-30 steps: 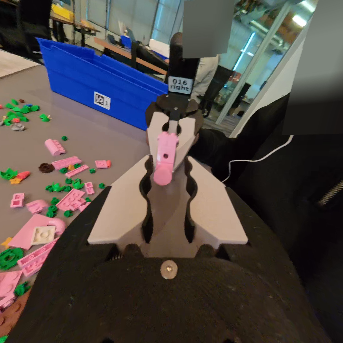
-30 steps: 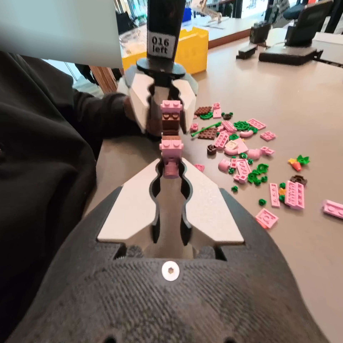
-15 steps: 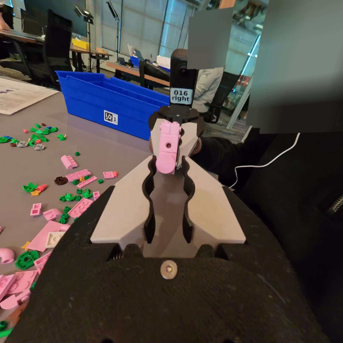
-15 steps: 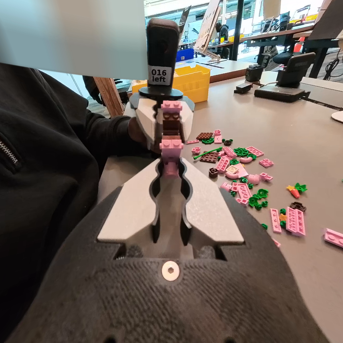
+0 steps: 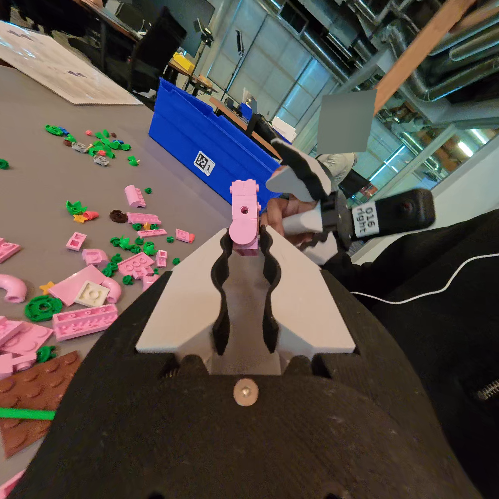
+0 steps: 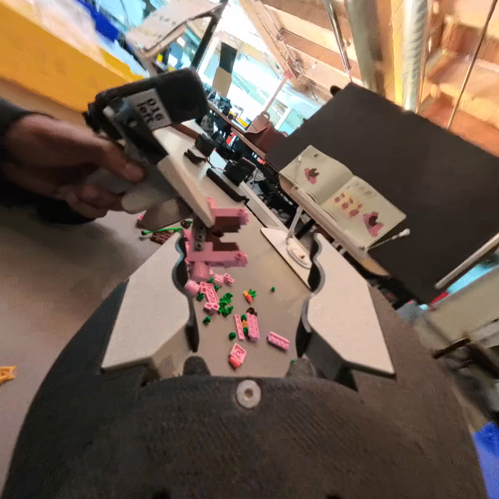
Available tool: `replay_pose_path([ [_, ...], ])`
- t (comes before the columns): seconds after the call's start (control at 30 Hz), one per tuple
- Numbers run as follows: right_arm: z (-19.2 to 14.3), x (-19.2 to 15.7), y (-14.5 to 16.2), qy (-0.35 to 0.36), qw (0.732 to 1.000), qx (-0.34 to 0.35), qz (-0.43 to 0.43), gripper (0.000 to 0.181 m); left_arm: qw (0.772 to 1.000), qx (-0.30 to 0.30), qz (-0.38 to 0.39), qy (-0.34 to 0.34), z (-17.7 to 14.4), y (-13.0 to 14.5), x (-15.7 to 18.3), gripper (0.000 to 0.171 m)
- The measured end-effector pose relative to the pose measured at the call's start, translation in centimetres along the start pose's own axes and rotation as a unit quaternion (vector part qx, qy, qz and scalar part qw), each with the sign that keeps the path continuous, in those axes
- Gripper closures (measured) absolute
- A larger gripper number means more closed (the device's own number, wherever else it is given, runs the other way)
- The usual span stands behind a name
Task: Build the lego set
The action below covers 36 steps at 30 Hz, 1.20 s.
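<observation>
White tags with black print on both grippers and the blue bin [image 5: 205, 140]. Left gripper [image 5: 244, 237] is clamped on the pink-brown model [image 5: 244, 216], held above the table [image 5: 40, 189]. Right gripper [image 6: 247, 263] has its jaws wide apart, holding nothing, beside the model. Loose bricks [image 5: 108, 259] scattered below; open booklet [image 6: 343, 199] behind.

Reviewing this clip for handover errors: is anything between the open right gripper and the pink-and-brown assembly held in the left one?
Nothing visible. The left gripper is shut on the pink-and-brown assembly, and the right gripper stands open with empty air between them.
</observation>
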State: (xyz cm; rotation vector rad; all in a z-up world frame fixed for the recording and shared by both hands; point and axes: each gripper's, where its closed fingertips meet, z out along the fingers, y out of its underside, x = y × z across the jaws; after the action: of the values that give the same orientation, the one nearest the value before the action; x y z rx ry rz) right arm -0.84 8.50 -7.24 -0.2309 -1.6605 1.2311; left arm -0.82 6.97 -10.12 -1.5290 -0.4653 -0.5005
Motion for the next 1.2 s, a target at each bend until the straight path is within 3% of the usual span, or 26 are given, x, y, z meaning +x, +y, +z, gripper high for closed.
replay_pose_path([
  [0.07,1.0,-1.9,0.1,-0.015,0.998,-0.027,-0.048,0.091,1.000,-0.002,0.001,-0.005,0.5,0.3,0.3,0.153],
  [0.23,2.7,-3.0,1.2,-0.018,0.995,-0.081,-0.049,0.086,0.999,0.003,0.036,-0.026,1.1,0.6,1.1,0.152],
  [0.43,2.3,-2.5,0.3,-0.006,0.997,-0.053,-0.058,0.116,0.997,-0.017,0.062,-0.036,1.4,1.2,1.4,0.152],
  [0.7,2.4,-2.5,0.7,-0.005,0.996,-0.065,-0.064,0.126,0.998,-0.021,0.056,-0.020,1.6,1.5,1.8,0.153],
  [1.2,2.0,-2.7,0.4,-0.008,0.996,-0.062,-0.065,0.128,0.996,-0.028,0.077,-0.022,1.6,1.7,2.1,0.153],
])
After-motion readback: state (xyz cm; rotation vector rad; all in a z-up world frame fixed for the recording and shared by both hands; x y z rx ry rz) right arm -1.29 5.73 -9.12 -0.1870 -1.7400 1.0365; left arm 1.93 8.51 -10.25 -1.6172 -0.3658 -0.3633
